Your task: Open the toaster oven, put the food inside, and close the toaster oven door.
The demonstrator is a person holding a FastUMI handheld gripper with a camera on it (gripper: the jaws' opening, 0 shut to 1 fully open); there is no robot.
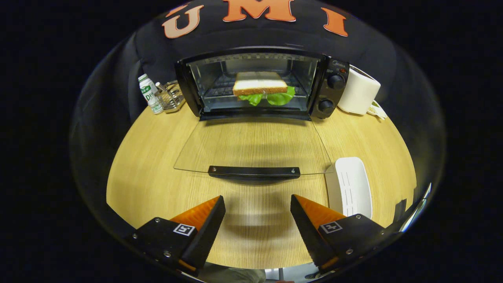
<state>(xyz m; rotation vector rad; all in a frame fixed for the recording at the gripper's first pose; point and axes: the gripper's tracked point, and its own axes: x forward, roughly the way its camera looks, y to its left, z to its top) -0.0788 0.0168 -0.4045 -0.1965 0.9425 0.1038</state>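
While I hold above the near half of the table, the surface reads as a light wood-grain tabletop, backed by the booth's black cloth wall. The toaster oven sits at the far edge, its mouth facing straight toward me, long axis running side to side across the table. Two control knobs are stacked on its right panel. The glass door is dropped fully open, lying flat out over the table toward the gripper, and its black handle runs crosswise at the near edge, just ahead of the fingers.

The sandwich is inside the oven on the wire rack: white bread slice on top, green lettuce hanging out underneath, its wide side facing me.

The gripper has its fingers spread well apart with bare table between them, touching nothing.

To the right of the fingers and beside the door's corner there's a white oblong tray. A white appliance stands just right of the oven. Left of the oven I see a small white bottle with a green label and a wire rack holder next to it.
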